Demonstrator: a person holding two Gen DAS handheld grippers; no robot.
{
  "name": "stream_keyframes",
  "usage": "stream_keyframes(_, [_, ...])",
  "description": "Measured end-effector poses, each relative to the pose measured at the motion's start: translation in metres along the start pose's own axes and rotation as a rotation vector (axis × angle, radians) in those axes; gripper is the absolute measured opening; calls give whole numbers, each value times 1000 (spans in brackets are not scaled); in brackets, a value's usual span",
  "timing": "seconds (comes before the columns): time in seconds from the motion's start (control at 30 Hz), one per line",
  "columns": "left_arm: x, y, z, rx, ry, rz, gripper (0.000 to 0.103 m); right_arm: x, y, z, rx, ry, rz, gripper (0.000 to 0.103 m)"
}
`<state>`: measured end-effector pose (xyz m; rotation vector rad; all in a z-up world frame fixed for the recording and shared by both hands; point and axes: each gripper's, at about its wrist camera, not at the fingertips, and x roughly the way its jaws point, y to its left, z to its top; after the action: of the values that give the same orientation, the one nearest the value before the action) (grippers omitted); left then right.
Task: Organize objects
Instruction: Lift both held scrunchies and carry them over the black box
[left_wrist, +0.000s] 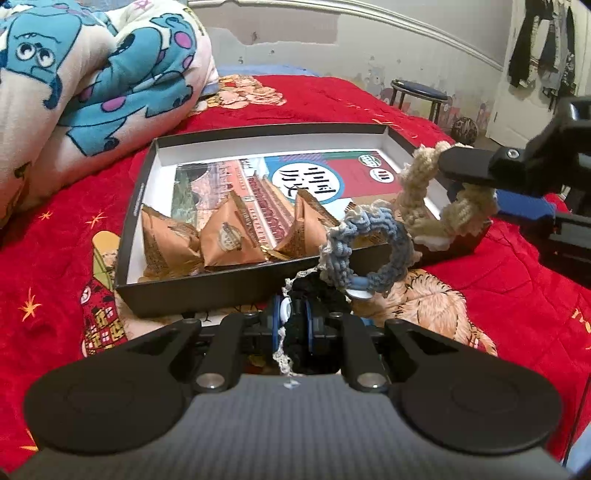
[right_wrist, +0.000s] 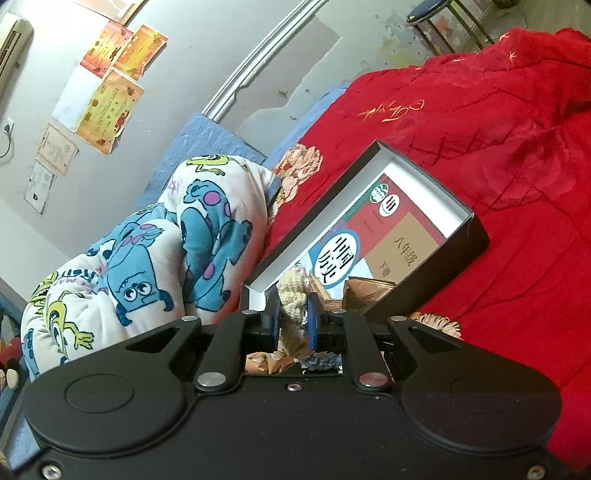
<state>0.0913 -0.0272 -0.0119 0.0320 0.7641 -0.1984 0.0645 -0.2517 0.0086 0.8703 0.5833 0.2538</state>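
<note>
My left gripper (left_wrist: 295, 314) is shut on a black crocheted scrunchie (left_wrist: 314, 295) with a lace edge, just in front of a black box (left_wrist: 147, 221). A blue scrunchie (left_wrist: 373, 251) stands up against the black one over the box's front rim; I cannot tell if they are linked. My right gripper (left_wrist: 454, 166) comes in from the right, shut on a beige scrunchie (left_wrist: 421, 206) that hangs over the box's right end. In the right wrist view the beige scrunchie (right_wrist: 291, 306) is pinched between the pads (right_wrist: 313, 321). A book (left_wrist: 314, 177) and three orange packets (left_wrist: 229, 236) lie in the box.
The box (right_wrist: 476, 236) rests on a red bedspread (left_wrist: 55, 240). A bundled cartoon blanket (left_wrist: 92, 74) lies to its left. A dark stool (left_wrist: 419, 92) stands beyond the bed by the wall, and clothes (left_wrist: 539, 44) hang at the far right. Certificates (right_wrist: 110, 85) are on the wall.
</note>
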Motion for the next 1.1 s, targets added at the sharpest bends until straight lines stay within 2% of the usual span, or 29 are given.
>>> stream_keyframes(0.33, [-10, -1, -1, 24, 21, 16, 17, -1, 4, 0, -16, 4, 8, 15])
stream_keyframes(0.53, [-12, 1, -3, 9, 41, 8, 17, -24, 10, 4, -43, -31, 24, 15])
stream_keyframes(0.83, [-27, 2, 1, 8, -12, 9, 17, -16, 15, -1, -85, -5, 23, 15])
stream_keyframes(1.1, [-36, 8, 5, -11, -67, 9, 17, -7, 17, -1, -90, -7, 58, 15])
